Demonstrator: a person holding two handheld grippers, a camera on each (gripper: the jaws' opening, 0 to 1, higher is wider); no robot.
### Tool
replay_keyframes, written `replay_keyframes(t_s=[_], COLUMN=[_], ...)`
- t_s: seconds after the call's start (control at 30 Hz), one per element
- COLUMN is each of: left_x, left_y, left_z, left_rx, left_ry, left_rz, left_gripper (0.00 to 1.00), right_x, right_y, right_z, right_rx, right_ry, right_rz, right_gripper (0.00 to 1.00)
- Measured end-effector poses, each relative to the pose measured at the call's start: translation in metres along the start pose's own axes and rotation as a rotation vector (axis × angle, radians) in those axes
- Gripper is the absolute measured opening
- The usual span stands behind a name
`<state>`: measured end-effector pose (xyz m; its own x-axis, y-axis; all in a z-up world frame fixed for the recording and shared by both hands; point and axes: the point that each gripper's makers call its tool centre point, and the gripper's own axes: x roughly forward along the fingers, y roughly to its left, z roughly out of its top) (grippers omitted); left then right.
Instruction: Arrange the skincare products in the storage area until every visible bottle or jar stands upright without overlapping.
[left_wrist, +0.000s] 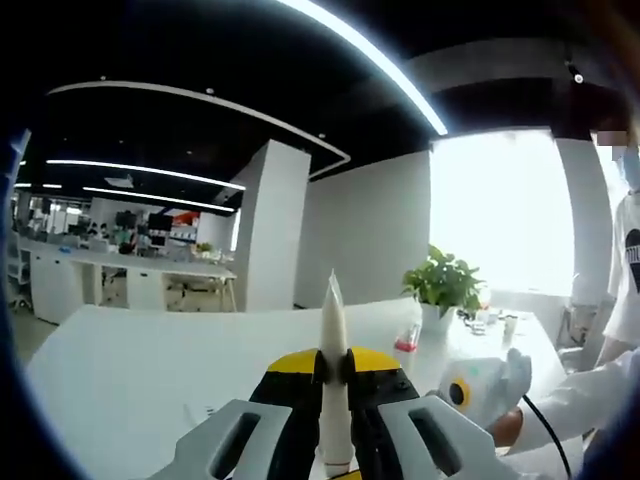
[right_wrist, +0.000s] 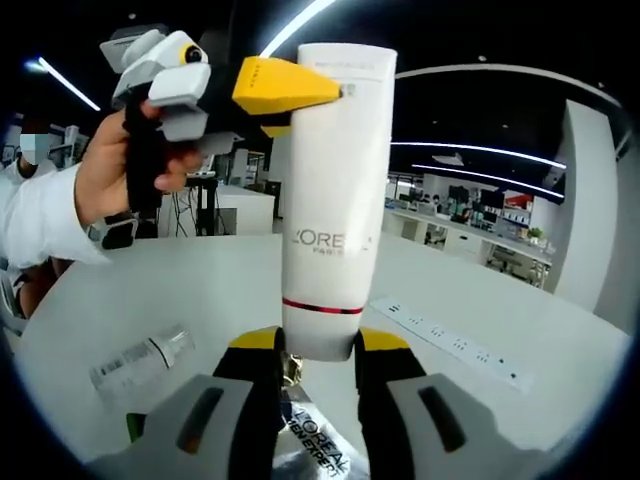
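I have the white L'Oreal tube (right_wrist: 335, 200) held between both tools, well above the white table (right_wrist: 560, 330). My right gripper (right_wrist: 320, 355) is clamped on its lower, cap end, and my left gripper (right_wrist: 290, 88) pinches the flat crimped top with its yellow jaws. In the left gripper view the tube (left_wrist: 333, 370) shows edge-on between the closed jaws of that gripper (left_wrist: 335, 375).

To do this well, I would let 1 tool carry the weight: free the crimp end first, then lower the tube cap-down and check it stands before opening. A small clear bottle (right_wrist: 140, 365) lies flat on the table, so I would set down well apart from it. A dark L'Oreal item (right_wrist: 312, 445) sits below my jaws; I think it is another product, but it is mostly hidden.
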<state>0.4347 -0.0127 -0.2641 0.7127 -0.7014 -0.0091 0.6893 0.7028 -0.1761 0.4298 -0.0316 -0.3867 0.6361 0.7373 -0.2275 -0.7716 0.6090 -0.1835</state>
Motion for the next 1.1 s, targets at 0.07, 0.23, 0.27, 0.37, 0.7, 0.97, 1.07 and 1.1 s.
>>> replay_keyframes(t_s=[0.07, 0.23, 0.27, 0.37, 0.7, 0.97, 1.07, 1.1], left_x=[0.001, 0.005, 0.006, 0.011, 0.036, 0.059, 0.065, 0.068], left_y=[-0.003, -0.012, -0.015, -0.023, -0.035, -0.068, -0.083, -0.087], left_z=[0.001, 0.0, -0.001, -0.003, -0.001, -0.006, -0.012, -0.013], left_rx=[0.006, 0.026, 0.028, 0.042, 0.032, 0.09, 0.107, 0.109], left_ry=[-0.004, 0.009, 0.013, 0.024, 0.047, 0.09, 0.093, 0.092], left_rz=[-0.009, -0.037, -0.045, -0.075, -0.207, -0.319, -0.355, -0.369], left_gripper=[0.06, 0.06, 0.06, 0.06, 0.06, 0.06, 0.06, 0.06], right_x=[-0.002, -0.008, -0.01, -0.017, -0.043, -0.067, -0.075, -0.078], right_y=[0.0, -0.001, -0.001, -0.003, -0.018, -0.029, -0.031, -0.035], right_z=[0.0, -0.002, -0.003, -0.006, -0.015, -0.024, -0.027, -0.029], right_rx=[-0.002, 0.0, 0.002, 0.007, 0.015, 0.023, 0.029, 0.03], right_ry=[-0.001, -0.004, -0.003, -0.005, -0.002, 0.003, 0.007, 0.009], right_rz=[-0.003, -0.01, -0.012, -0.023, -0.07, -0.116, -0.131, -0.138], right_gripper=[0.27, 0.27, 0.27, 0.27, 0.26, 0.26, 0.26, 0.26])
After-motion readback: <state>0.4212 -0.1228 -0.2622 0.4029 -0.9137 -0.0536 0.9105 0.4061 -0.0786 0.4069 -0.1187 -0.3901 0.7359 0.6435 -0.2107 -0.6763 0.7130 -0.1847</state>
